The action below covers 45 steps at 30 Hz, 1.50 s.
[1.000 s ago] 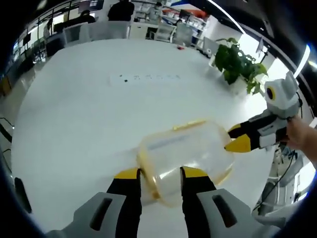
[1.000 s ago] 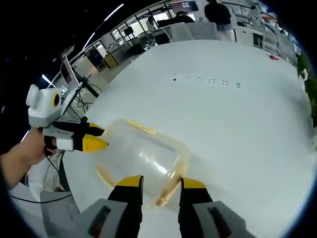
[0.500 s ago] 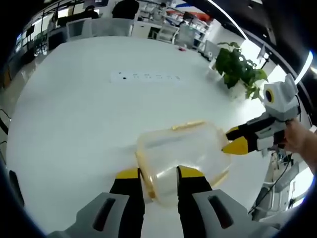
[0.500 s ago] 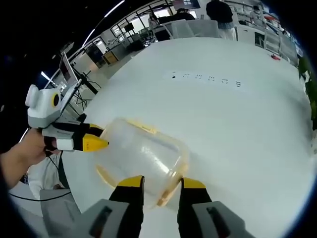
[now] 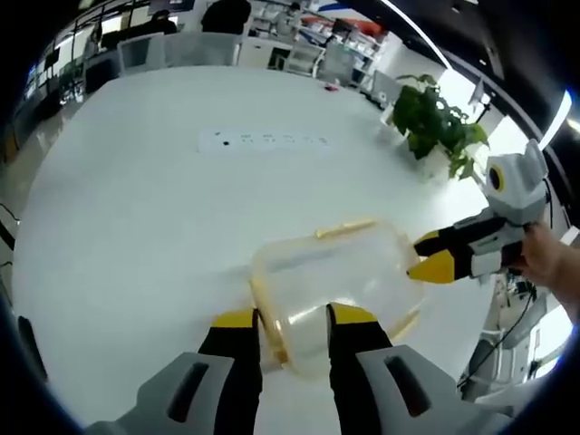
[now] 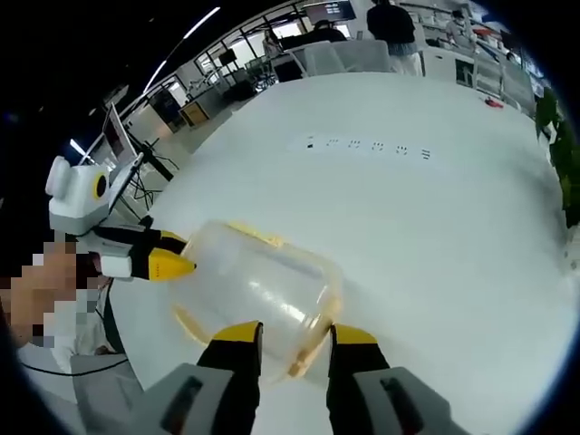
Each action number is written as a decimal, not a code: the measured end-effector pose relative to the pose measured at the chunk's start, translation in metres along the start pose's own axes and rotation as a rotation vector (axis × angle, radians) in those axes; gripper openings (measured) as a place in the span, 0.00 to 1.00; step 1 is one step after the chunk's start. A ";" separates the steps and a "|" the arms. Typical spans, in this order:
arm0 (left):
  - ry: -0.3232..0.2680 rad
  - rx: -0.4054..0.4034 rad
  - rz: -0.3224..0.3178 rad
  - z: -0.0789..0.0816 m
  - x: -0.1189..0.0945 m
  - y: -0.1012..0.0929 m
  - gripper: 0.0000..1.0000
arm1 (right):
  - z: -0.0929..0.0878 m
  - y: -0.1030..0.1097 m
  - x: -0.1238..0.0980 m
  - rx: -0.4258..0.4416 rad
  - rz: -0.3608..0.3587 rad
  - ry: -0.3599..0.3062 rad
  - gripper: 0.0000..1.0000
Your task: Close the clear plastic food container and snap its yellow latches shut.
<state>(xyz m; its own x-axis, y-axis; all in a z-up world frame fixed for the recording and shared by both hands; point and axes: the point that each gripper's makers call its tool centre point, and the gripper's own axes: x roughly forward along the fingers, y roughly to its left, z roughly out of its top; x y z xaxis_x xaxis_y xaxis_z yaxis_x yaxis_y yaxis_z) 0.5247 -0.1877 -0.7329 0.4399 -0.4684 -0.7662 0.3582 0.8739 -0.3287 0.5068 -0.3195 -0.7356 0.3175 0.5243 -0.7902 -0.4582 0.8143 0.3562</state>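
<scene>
A broad, smooth white worktop is being left mostly bare beyond the clear plastic container, which is lying near its close edge. The container's rounded, translucent body with yellow trim is being pinched at opposite ends by the left tongs and right tongs.
</scene>
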 end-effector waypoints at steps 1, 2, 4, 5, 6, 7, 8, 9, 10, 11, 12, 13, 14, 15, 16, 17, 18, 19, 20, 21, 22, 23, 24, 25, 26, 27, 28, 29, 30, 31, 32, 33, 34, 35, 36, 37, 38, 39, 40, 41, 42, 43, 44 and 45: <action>-0.004 -0.003 0.000 0.000 0.000 0.001 0.26 | 0.000 0.000 0.000 -0.004 -0.003 -0.005 0.26; -0.006 -0.002 -0.001 0.000 0.000 0.001 0.26 | 0.000 0.001 0.000 -0.006 -0.005 -0.006 0.26; -0.008 0.003 0.001 0.000 -0.001 0.000 0.26 | 0.002 -0.001 0.001 -0.010 -0.006 -0.002 0.26; -0.007 0.012 0.005 -0.001 -0.002 0.001 0.26 | 0.001 -0.001 0.001 -0.007 -0.006 0.002 0.26; -0.008 0.020 0.008 0.000 -0.002 0.001 0.26 | 0.001 0.000 0.001 -0.009 -0.006 0.007 0.26; -0.008 0.025 0.009 -0.001 -0.003 0.000 0.26 | 0.001 0.000 0.001 -0.010 -0.006 0.010 0.26; -0.008 0.026 0.008 -0.001 -0.003 0.001 0.26 | 0.001 0.000 0.001 -0.013 -0.007 0.013 0.26; -0.006 0.023 0.007 -0.001 -0.003 0.002 0.26 | 0.002 0.000 0.001 -0.017 -0.008 0.015 0.26; -0.003 0.022 0.004 -0.002 -0.004 0.002 0.26 | 0.002 0.000 0.001 -0.027 -0.008 0.018 0.26; -0.001 0.024 0.002 -0.003 -0.004 0.002 0.26 | 0.002 0.000 0.001 -0.030 -0.008 0.019 0.26; 0.001 0.028 0.000 -0.004 -0.005 0.002 0.26 | 0.002 0.000 0.001 -0.032 -0.008 0.020 0.26; 0.003 0.034 -0.001 -0.004 -0.005 0.002 0.26 | 0.002 -0.001 0.002 -0.035 -0.007 0.023 0.26; 0.004 0.038 -0.002 -0.004 -0.006 0.002 0.26 | 0.002 -0.001 0.002 -0.036 -0.006 0.024 0.27; 0.004 0.053 -0.004 -0.004 -0.006 0.002 0.26 | 0.003 -0.001 0.001 -0.047 -0.006 0.026 0.27; 0.005 0.061 -0.005 -0.004 -0.006 0.002 0.26 | 0.003 -0.001 0.001 -0.053 -0.007 0.027 0.27; 0.006 0.070 -0.009 -0.005 -0.006 0.002 0.26 | 0.003 -0.001 0.001 -0.065 -0.008 0.028 0.27; 0.008 0.081 -0.014 -0.005 -0.007 0.001 0.27 | 0.003 -0.001 0.001 -0.074 -0.009 0.030 0.27; 0.013 0.093 -0.028 -0.006 -0.007 0.000 0.28 | 0.004 -0.001 0.000 -0.106 -0.014 0.034 0.26; 0.005 0.091 -0.035 -0.005 -0.008 -0.001 0.29 | 0.005 -0.002 -0.001 -0.125 -0.020 0.031 0.25; 0.003 0.092 -0.038 -0.004 -0.009 -0.001 0.30 | 0.005 -0.002 -0.002 -0.131 -0.023 0.031 0.25; -0.004 0.095 -0.045 -0.003 -0.010 -0.001 0.31 | 0.005 -0.001 -0.002 -0.131 -0.019 0.031 0.24; -0.006 0.095 -0.041 -0.002 -0.011 0.001 0.31 | 0.005 -0.001 -0.002 -0.129 -0.014 0.031 0.25; -0.005 0.096 -0.040 -0.001 -0.011 0.002 0.30 | 0.004 0.000 -0.002 -0.135 -0.007 0.034 0.25; 0.000 0.099 -0.051 -0.001 -0.012 0.001 0.29 | 0.003 -0.001 -0.003 -0.159 -0.009 0.039 0.25; 0.008 0.104 -0.058 -0.001 -0.012 0.000 0.29 | 0.002 -0.002 -0.003 -0.173 -0.017 0.046 0.24; 0.013 0.118 -0.056 -0.002 -0.013 0.000 0.29 | 0.002 -0.002 -0.004 -0.184 -0.015 0.048 0.24; 0.021 0.138 -0.051 -0.002 -0.013 0.002 0.29 | 0.001 0.000 -0.004 -0.187 -0.010 0.052 0.26; 0.025 0.142 -0.052 -0.002 -0.014 0.002 0.29 | 0.001 0.001 -0.005 -0.192 -0.006 0.054 0.27; 0.031 0.150 -0.056 -0.003 -0.014 0.002 0.28 | 0.001 0.002 -0.005 -0.203 -0.004 0.055 0.27; 0.038 0.161 -0.055 -0.003 -0.014 0.002 0.28 | 0.001 0.001 -0.006 -0.225 -0.009 0.061 0.27; 0.042 0.167 -0.058 -0.004 -0.014 0.002 0.27 | 0.001 0.001 -0.006 -0.237 -0.009 0.068 0.28; 0.056 0.172 -0.077 -0.006 -0.014 0.000 0.26 | 0.000 -0.001 -0.006 -0.270 -0.017 0.078 0.28; 0.058 0.170 -0.079 -0.006 -0.014 0.000 0.26 | 0.001 -0.002 -0.006 -0.280 -0.020 0.075 0.28; 0.060 0.179 -0.075 -0.005 -0.014 0.001 0.26 | 0.002 0.000 -0.007 -0.276 -0.014 0.073 0.28; 0.059 0.196 -0.072 -0.004 -0.014 0.002 0.28 | 0.003 0.000 -0.007 -0.274 -0.010 0.070 0.28; 0.056 0.204 -0.072 -0.003 -0.015 0.002 0.28 | 0.004 0.001 -0.008 -0.275 -0.005 0.068 0.29; 0.057 0.208 -0.078 -0.003 -0.015 0.001 0.28 | 0.005 0.001 -0.008 -0.283 -0.007 0.070 0.30; 0.054 0.217 -0.081 -0.001 -0.017 0.001 0.27 | 0.004 -0.001 -0.008 -0.308 -0.014 0.083 0.30; 0.049 0.226 -0.079 0.000 -0.018 0.001 0.27 | 0.003 -0.004 -0.009 -0.354 -0.029 0.101 0.30; 0.052 0.247 -0.072 0.001 -0.018 0.002 0.28 | 0.004 -0.004 -0.009 -0.400 -0.033 0.111 0.30; 0.049 0.267 -0.071 0.002 -0.019 0.003 0.29 | 0.003 -0.001 -0.009 -0.400 -0.026 0.111 0.30; 0.050 0.272 -0.072 0.003 -0.019 0.002 0.29 | 0.003 0.001 -0.008 -0.402 -0.019 0.117 0.30; 0.056 0.279 -0.080 0.002 -0.020 0.001 0.28 | 0.003 0.002 -0.008 -0.427 -0.014 0.124 0.30; 0.059 0.278 -0.081 0.003 -0.020 0.001 0.28 | 0.003 0.002 -0.009 -0.452 -0.015 0.134 0.30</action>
<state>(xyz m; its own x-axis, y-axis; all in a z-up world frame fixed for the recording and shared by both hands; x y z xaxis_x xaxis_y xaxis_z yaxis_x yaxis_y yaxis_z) 0.5185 -0.1781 -0.7165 0.3554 -0.5197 -0.7769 0.6058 0.7611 -0.2320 0.5057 -0.3219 -0.7266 0.2306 0.4524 -0.8615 -0.7793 0.6160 0.1148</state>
